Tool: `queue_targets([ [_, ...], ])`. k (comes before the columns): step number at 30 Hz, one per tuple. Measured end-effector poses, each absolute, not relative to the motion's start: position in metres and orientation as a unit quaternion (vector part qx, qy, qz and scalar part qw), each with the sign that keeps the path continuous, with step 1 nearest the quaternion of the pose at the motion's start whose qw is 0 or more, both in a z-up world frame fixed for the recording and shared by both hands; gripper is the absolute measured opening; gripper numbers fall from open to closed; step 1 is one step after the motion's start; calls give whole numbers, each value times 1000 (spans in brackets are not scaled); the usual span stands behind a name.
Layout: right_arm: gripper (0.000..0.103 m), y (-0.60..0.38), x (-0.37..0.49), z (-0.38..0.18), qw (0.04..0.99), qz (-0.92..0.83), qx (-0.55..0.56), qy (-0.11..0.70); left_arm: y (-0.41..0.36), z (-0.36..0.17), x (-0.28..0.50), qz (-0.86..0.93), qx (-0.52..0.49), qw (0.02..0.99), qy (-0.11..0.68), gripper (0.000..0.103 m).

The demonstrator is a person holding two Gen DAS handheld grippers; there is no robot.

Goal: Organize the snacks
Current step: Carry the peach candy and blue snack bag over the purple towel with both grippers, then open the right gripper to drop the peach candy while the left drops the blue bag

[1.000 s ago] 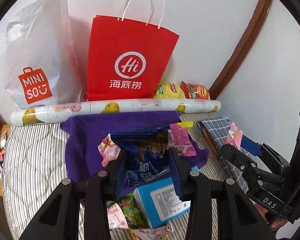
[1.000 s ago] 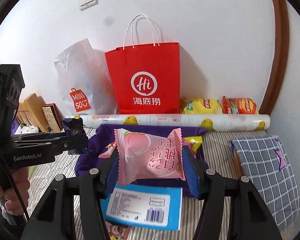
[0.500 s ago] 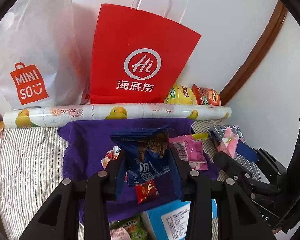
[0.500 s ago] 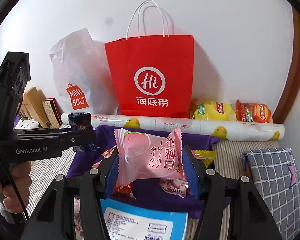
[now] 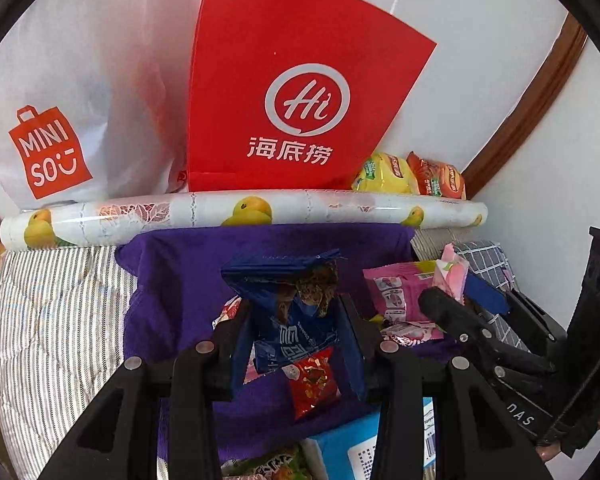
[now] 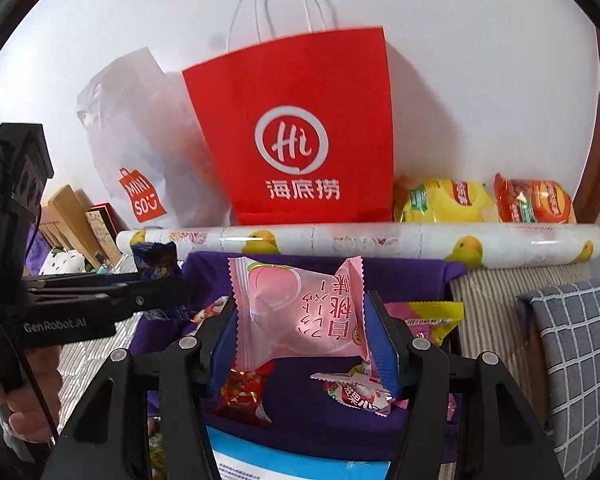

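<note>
A: Start at the left. What is the left gripper [image 5: 296,320] doing?

B: It is clenched on a blue packet [image 5: 288,304], crumpled, at about 12 o'clock from the camera, above the purple cloth [image 5: 172,280] on the bed [image 5: 52,304].

A: And the right gripper [image 6: 300,320]?

B: Grasping a pink peach packet [image 6: 300,312], pinched by its two side edges and held flat-on to the camera, also above the cloth. From the left wrist it shows at 3 o'clock, near the left one.

A: Which step is this?

B: I judge a carry: each gripper has a snack and both face the red bag [image 6: 300,136], standing at 12 o'clock against the wall behind the patterned roll [image 6: 380,240]. The white bag [image 5: 60,100] stands at 10 o'clock, touching the red one.

A: What does the next move call for?

B: Probably lifting each packet over the roll and above a bag's open top before letting go. Which bag is meant I cannot tell. The red bag's mouth is out of view, so the aim needs care.

A: Counts?

B: Two grippers, two held packets, two bags, one roll. Two large packets sit behind the roll at 2 o'clock: one yellow [image 6: 444,200], one orange [image 6: 536,200]. On the cloth I count at least four loose snacks, among them a red sweet [image 5: 312,384] and a pink pouch [image 5: 396,292]. One blue box [image 6: 300,468] lies at 6 o'clock.
</note>
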State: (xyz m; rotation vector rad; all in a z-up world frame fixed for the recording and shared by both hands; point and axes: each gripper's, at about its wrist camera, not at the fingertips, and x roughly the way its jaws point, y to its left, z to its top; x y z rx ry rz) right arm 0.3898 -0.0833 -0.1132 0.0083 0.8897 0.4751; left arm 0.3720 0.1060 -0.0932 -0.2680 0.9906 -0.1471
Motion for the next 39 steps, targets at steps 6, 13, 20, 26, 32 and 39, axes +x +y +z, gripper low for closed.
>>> queue_targets([
  [6,58,-87,388,-128,872,227,-1,434,103,-103,377,-70,-125,864,483,38],
  [13,58,-90,391,-140,865,224,0,449,101,-107,380,-69,-124,861,488,38],
  [20,59,-87,392,-147,858,225,-4,461,98,-113,383,-70,-121,857,497,38],
  [26,61,-82,391,-152,854,228,-14,468,99,-115,385,-65,-121,854,502,38],
  [32,61,-79,393,-159,849,224,-22,479,97,-121,387,-57,-112,850,512,38],
  [39,61,-80,394,-162,847,217,-26,484,96,-127,389,-54,-109,844,523,38],
])
